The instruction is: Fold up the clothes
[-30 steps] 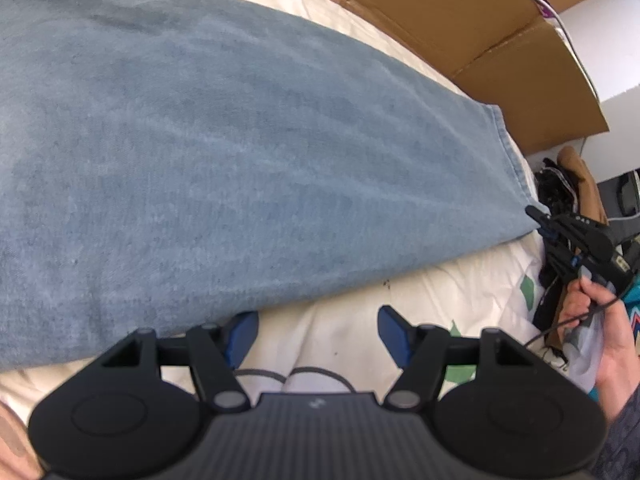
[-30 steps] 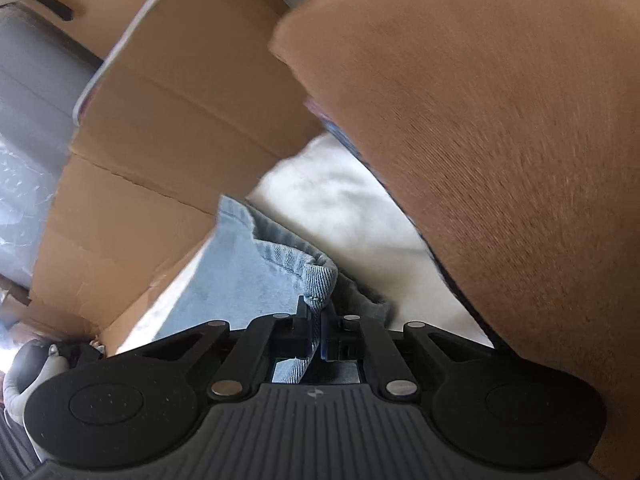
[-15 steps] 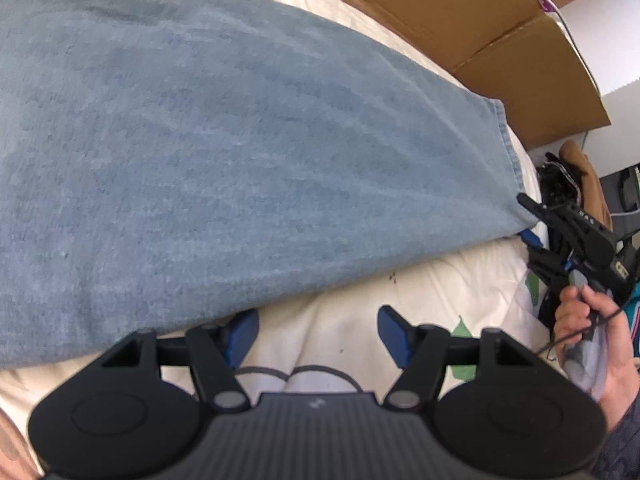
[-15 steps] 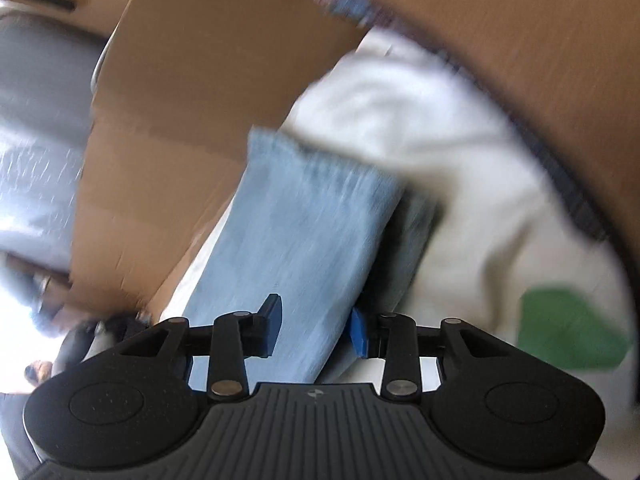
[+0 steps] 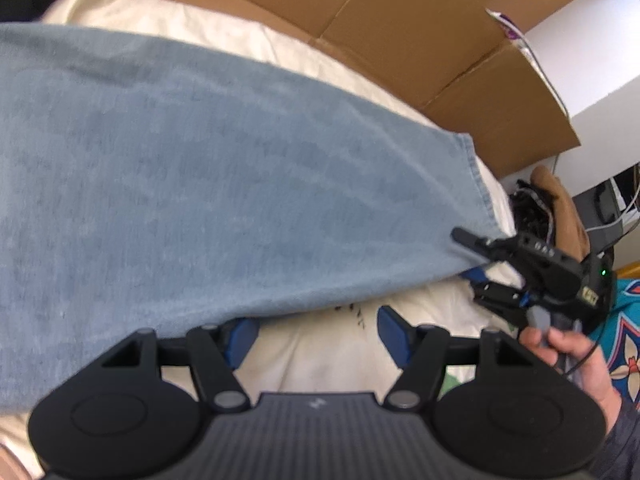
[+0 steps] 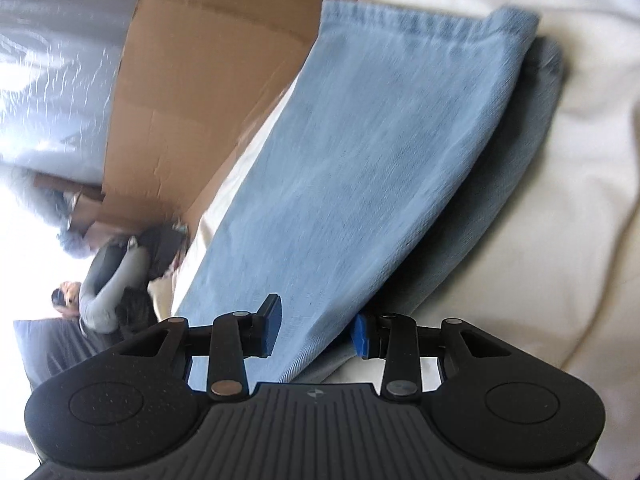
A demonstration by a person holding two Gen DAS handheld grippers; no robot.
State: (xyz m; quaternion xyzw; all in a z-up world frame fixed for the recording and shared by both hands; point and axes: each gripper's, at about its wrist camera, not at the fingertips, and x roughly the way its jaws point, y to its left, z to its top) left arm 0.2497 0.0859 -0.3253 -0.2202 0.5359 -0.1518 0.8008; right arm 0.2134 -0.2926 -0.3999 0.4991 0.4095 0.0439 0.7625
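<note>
Cream bedsheet [image 5: 328, 360] carries light-blue jeans [image 5: 208, 200] laid flat across it.

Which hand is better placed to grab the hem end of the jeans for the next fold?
Right. The right tool sits at the jeans hem corner, its jaws opening with denim between them. The left tool is open over the bedsheet beside the leg's long edge.

Both grippers are matte black: the left gripper [image 5: 318, 330] and right gripper [image 6: 316, 330] share a ribbed centre plate with a small logo, round side housings, silver pivot screws, and blue pads [image 5: 394, 334]. The right one carries a green light and a thin black cable. The hand [image 5: 576, 360] wears a dark, possibly patterned, sleeve [image 5: 620, 440].
</note>
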